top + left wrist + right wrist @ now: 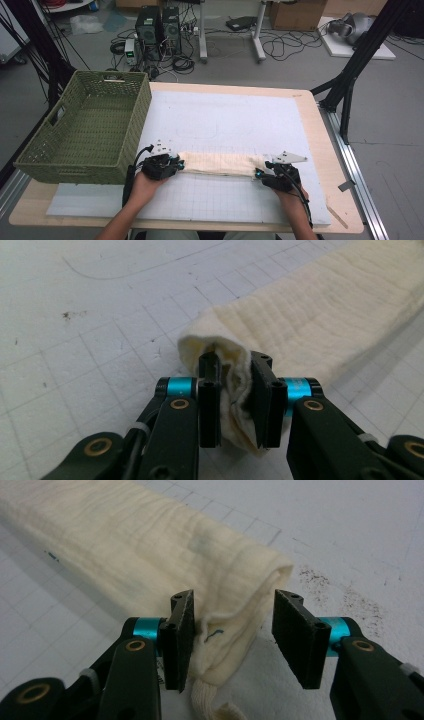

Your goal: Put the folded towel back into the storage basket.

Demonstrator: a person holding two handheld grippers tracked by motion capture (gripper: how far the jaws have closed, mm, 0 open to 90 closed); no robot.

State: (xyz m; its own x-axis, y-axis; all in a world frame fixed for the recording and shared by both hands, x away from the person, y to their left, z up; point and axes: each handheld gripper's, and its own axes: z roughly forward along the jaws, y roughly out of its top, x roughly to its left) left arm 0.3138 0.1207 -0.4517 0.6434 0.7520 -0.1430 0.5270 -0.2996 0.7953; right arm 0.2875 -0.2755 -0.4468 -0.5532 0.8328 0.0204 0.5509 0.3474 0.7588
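Observation:
A cream cloth (220, 164), folded into a long narrow band, lies across the white grid mat (225, 115) near the person's side. My left gripper (177, 164) is at the band's left end. In the left gripper view the two pads (210, 400) pinch the bunched end of the cloth (320, 315), so the gripper (237, 395) is shut on it. My right gripper (260, 172) is at the band's right end. In the right gripper view the cloth (150, 545) sits between the jaws of the gripper (240, 635), against the left pad (180, 635), with a gap to the right pad.
A green woven basket (75, 167) stands on the table's left side, close to the left hand. The wooden table edge (345, 200) runs past the mat on the right. Computers, cables and stand legs are on the floor beyond the table.

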